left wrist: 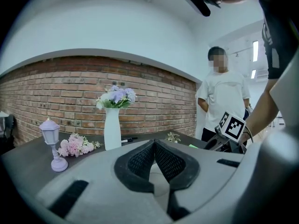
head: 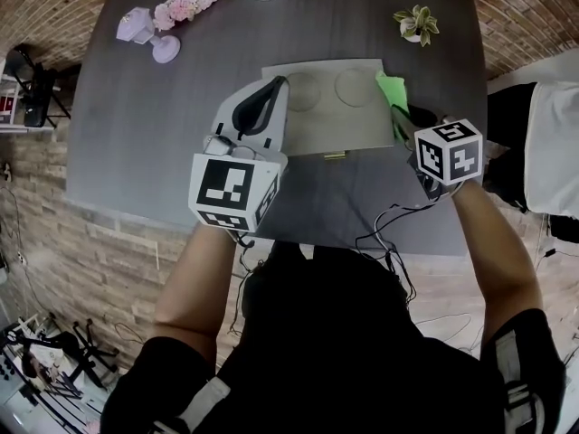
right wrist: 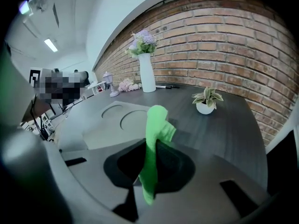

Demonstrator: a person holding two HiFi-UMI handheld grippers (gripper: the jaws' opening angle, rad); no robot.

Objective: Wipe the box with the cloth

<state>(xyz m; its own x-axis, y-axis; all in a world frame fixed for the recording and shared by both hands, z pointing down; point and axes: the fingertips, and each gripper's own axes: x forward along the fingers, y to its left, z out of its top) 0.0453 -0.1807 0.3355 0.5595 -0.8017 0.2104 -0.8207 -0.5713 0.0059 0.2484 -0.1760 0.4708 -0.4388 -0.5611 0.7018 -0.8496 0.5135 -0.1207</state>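
A flat beige box with two round imprints lies in the middle of the dark table. My right gripper is at the box's right edge, shut on a bright green cloth. In the right gripper view the cloth stands pinched between the jaws, with the box just beyond to the left. My left gripper hovers over the box's left edge. Its jaws meet with nothing between them.
At the table's far side stand a white vase with flowers, a small lilac lamp, a pink flower sprig and a small potted plant. A person in a white shirt stands to the right of the table.
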